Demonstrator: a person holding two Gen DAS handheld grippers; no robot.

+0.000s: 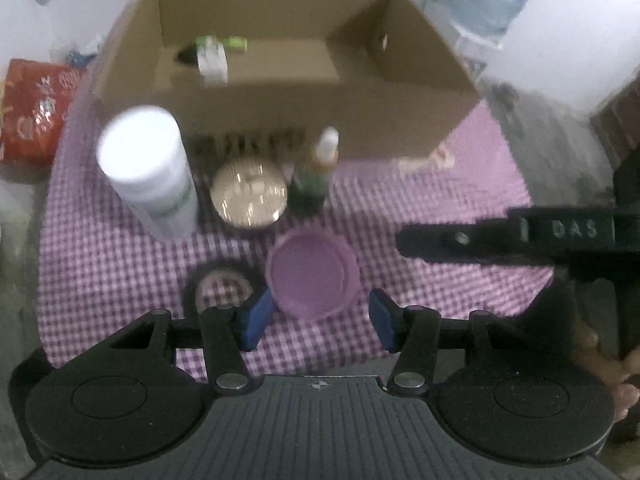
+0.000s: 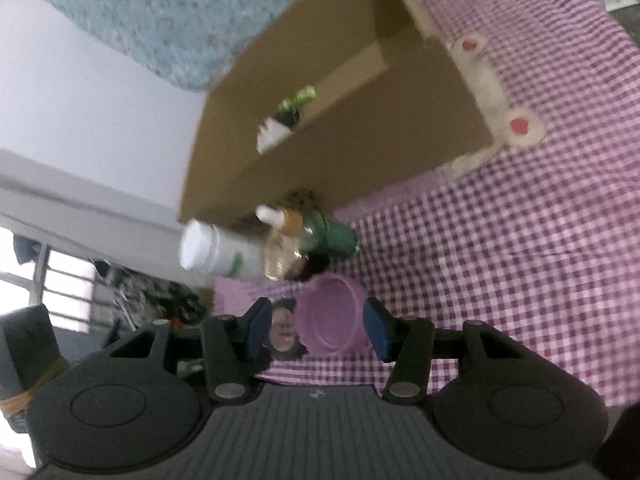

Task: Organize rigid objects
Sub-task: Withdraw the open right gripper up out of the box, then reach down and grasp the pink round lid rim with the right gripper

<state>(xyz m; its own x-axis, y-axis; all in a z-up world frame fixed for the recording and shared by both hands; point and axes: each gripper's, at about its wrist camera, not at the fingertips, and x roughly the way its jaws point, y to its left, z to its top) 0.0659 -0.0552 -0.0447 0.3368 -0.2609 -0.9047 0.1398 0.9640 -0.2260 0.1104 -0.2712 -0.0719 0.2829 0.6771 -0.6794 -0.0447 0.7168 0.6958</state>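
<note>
Lid (image 1: 312, 274), purple, lies low in the frame between the left gripper (image 1: 316, 318)'s parted, empty jaws. Right gripper (image 2: 316, 330) likewise parted around it, untouching; cardboard box (image 1: 280, 120) above

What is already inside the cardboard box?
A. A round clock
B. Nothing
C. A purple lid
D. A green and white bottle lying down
D: a green and white bottle lies on the floor of the cardboard box, while the purple lid sits outside on the checked cloth.

Left claw (image 1: 316, 322) and right claw (image 2: 316, 330) both gape, tilted downward
</note>
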